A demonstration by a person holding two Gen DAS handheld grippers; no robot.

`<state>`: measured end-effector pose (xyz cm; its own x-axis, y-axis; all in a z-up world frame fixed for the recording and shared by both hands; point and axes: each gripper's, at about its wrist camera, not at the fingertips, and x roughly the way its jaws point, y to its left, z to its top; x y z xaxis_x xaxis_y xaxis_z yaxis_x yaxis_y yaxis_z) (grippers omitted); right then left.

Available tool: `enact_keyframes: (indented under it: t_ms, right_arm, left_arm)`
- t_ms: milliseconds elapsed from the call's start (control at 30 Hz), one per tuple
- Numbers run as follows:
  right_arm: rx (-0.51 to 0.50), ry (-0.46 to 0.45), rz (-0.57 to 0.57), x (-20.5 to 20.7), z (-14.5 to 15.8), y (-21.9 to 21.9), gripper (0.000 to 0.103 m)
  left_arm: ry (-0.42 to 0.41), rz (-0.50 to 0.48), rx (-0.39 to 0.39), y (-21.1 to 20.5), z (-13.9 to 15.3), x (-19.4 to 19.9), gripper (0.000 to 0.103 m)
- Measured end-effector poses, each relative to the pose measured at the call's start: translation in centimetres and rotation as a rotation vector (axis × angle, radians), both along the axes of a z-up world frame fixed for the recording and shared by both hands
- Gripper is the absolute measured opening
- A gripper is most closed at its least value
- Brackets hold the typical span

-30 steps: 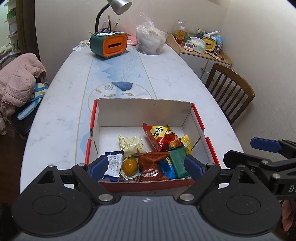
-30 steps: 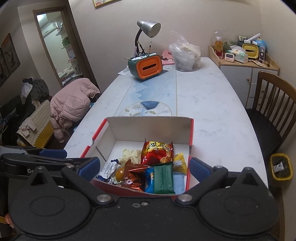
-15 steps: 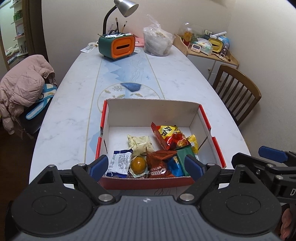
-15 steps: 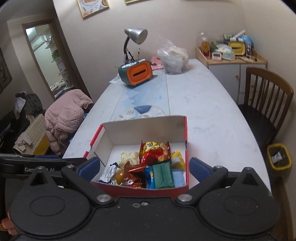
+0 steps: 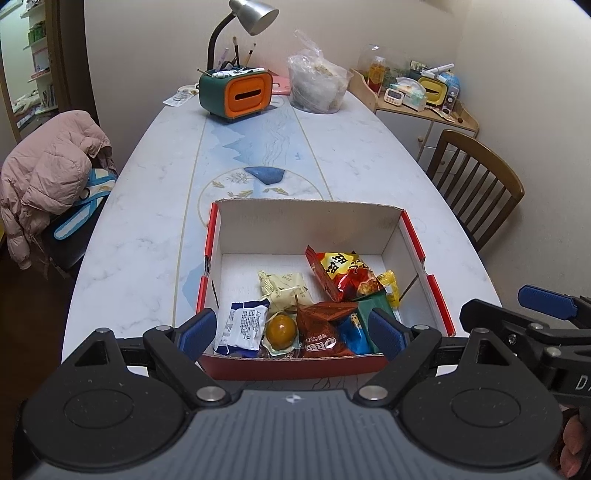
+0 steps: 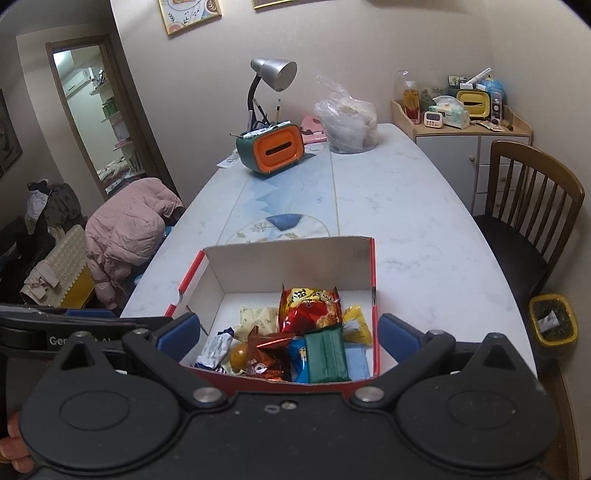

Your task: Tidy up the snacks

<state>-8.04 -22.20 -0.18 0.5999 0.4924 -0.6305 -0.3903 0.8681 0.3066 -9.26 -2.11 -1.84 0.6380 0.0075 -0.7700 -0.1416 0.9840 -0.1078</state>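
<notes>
A red-and-white cardboard box (image 5: pixel 306 218) (image 6: pixel 295 258) sits on the near end of the table, holding several snacks: a red chip bag (image 5: pixel 341 277) (image 6: pixel 308 308), a cream packet (image 5: pixel 282 288), a white-blue packet (image 5: pixel 243 326), an orange ball in clear wrap (image 5: pixel 281 328), a brown Oreo pack (image 5: pixel 319 332) and a green pack (image 6: pixel 327 354). My left gripper (image 5: pixel 291 334) is open, held just short of the box's near wall, with nothing between its fingers. My right gripper (image 6: pixel 288 334) is open too, at the same near wall. Each gripper shows at the edge of the other's view.
The long marbled table (image 5: pixel 155 206) stretches ahead. At its far end stand an orange-green tissue box (image 5: pixel 236 94) with a desk lamp (image 5: pixel 251 14) and a clear plastic bag (image 5: pixel 319 90). A wooden chair (image 5: pixel 476 184) is on the right, a pink jacket (image 5: pixel 44 173) on the left.
Both grippers have drawn back and risen from the box, so it looks smaller and farther away. The snacks have not moved. Both stay open.
</notes>
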Motion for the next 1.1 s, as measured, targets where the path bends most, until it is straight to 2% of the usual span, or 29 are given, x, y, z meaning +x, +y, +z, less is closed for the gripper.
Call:
enact_keyframes:
  t_ms: [1100]
  right_arm:
    - [0.009, -0.016, 0.006, 0.92, 0.43, -0.6, 0.103]
  left_arm:
    - [0.03, -0.001, -0.002, -0.19, -0.33, 0.62, 0.089]
